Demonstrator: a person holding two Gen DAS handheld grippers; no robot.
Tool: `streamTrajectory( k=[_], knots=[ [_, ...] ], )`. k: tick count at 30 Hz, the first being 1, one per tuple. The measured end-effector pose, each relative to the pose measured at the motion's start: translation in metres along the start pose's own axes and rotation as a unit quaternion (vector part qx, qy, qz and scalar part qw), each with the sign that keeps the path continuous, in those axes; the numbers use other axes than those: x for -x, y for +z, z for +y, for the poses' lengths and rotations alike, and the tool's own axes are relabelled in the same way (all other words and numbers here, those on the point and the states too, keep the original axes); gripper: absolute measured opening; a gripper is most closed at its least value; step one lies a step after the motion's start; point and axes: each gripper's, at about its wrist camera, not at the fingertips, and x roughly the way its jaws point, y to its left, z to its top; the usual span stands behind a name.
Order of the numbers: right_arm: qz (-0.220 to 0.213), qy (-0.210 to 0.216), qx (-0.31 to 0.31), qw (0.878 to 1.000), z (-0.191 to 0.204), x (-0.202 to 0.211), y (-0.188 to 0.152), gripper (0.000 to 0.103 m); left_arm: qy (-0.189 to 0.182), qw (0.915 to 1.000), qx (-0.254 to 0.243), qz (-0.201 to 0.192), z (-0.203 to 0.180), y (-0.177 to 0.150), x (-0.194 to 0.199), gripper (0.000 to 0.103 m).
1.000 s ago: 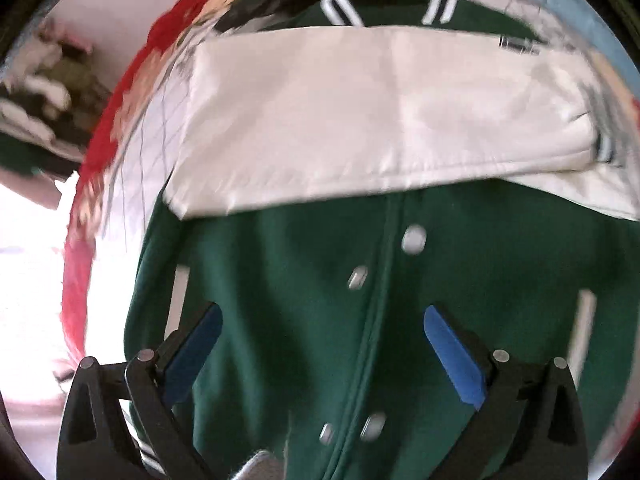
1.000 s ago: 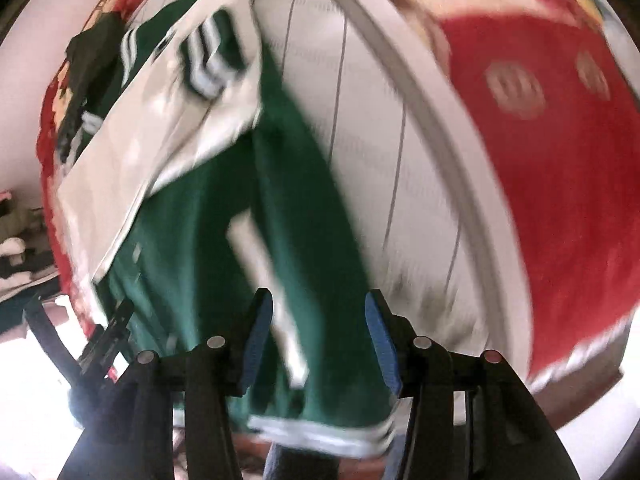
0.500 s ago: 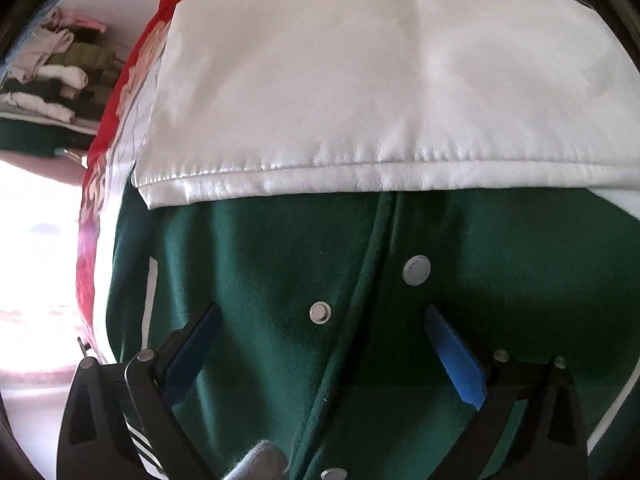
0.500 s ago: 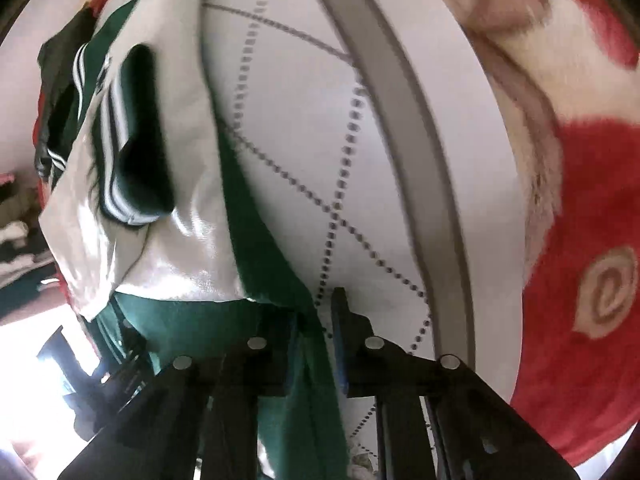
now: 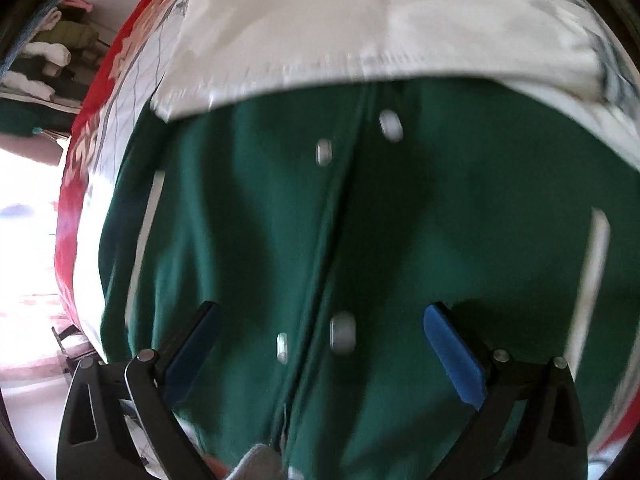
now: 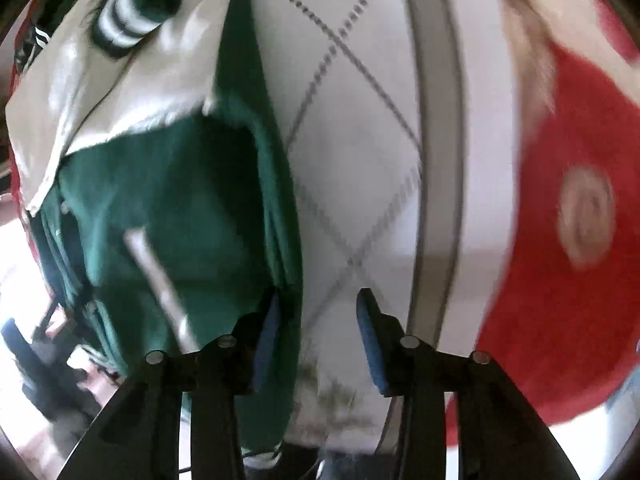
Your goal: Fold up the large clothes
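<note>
One green jacket [image 5: 440, 220] lies spread flat on the white quilted cover [image 6: 360, 128] of a bed, and it fills most of what I see through the left wrist camera. I count four silver snaps [image 5: 342, 334] along its front placket, two far and two near, all smeared by motion blur. Its white sleeve [image 5: 360, 32] is folded across the far part of the body, and in the right wrist view one striped green-and-white cuff [image 6: 124, 28] lies on that sleeve. Two white pocket stripes show on the green, one at the left and one at the right [image 5: 592, 272].

My left tool [image 5: 320, 342] hangs over the near half of the jacket with its two blue pads spread wide, gripping nothing. My right tool [image 6: 318, 320] sits at the jacket's right edge; its jaws have just been opening, and the green hem runs between them beside the left pad [image 6: 267, 336] with the pads no longer pinching it. One red blanket [image 6: 560, 240] lies to the right under the cover.
</note>
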Motion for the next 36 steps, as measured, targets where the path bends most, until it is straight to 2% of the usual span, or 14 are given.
streamTrajectory(
  k=[4, 7, 9, 11, 14, 16, 17, 20, 24, 26, 29, 32, 33, 36],
  knots=[
    [0.029, 0.048, -0.002, 0.998, 0.006, 0.0, -0.054, 0.042, -0.006, 0.9999, -0.016, 0.001, -0.002, -0.047, 0.009, 0.103],
    [0.068, 0.072, -0.011, 0.995, 0.01, -0.035, -0.087, 0.042, -0.008, 0.9996, -0.023, 0.015, -0.008, -0.061, 0.0, 0.103],
    [0.084, 0.094, -0.038, 0.991, 0.005, -0.06, -0.103, 0.025, -0.005, 0.9992, -0.031, 0.024, -0.011, -0.067, -0.018, 0.103],
    [0.065, 0.059, -0.055, 0.995, -0.003, -0.071, -0.113, 0.018, -0.019, 0.9989, -0.033, 0.026, -0.014, -0.071, -0.029, 0.103],
    [0.052, 0.029, -0.062, 0.996, 0.001, -0.073, -0.111, 0.019, -0.029, 0.999, -0.029, 0.016, -0.014, -0.068, -0.034, 0.103],
    [0.056, -0.015, -0.025, 0.998, 0.017, -0.067, -0.106, 0.022, -0.031, 0.9991, -0.028, 0.008, -0.015, -0.066, -0.037, 0.103],
    [0.059, -0.025, -0.009, 0.998, 0.024, -0.064, -0.104, 0.03, -0.033, 0.9992, -0.024, 0.003, -0.017, -0.064, -0.04, 0.103],
    [0.062, -0.018, 0.014, 0.998, 0.044, -0.051, -0.104, 0.05, -0.048, 0.9988, -0.008, -0.006, -0.019, -0.057, -0.044, 0.103],
    [0.022, -0.016, 0.006, 1.0, 0.031, -0.017, -0.104, 0.059, -0.05, 0.9987, -0.006, 0.006, -0.024, -0.047, -0.041, 0.103],
    [-0.003, -0.013, -0.003, 1.0, 0.026, -0.001, -0.102, 0.065, -0.021, 0.9997, -0.001, -0.009, -0.023, -0.043, -0.029, 0.103],
    [-0.023, -0.007, -0.022, 0.999, -0.018, 0.025, -0.095, 0.065, 0.041, 0.9981, -0.011, -0.045, -0.043, -0.05, 0.007, 0.103],
    [-0.029, -0.008, -0.025, 0.999, -0.055, 0.044, -0.085, 0.065, 0.099, 0.9918, -0.039, -0.071, -0.09, -0.069, 0.046, 0.103],
    [-0.027, -0.012, -0.022, 0.999, -0.082, 0.055, -0.081, 0.065, 0.117, 0.9888, -0.056, -0.074, -0.111, -0.077, 0.055, 0.103],
    [-0.03, -0.02, -0.015, 0.999, -0.114, 0.082, -0.07, 0.065, 0.142, 0.9823, -0.087, -0.086, -0.153, -0.105, 0.073, 0.103]
  ],
)
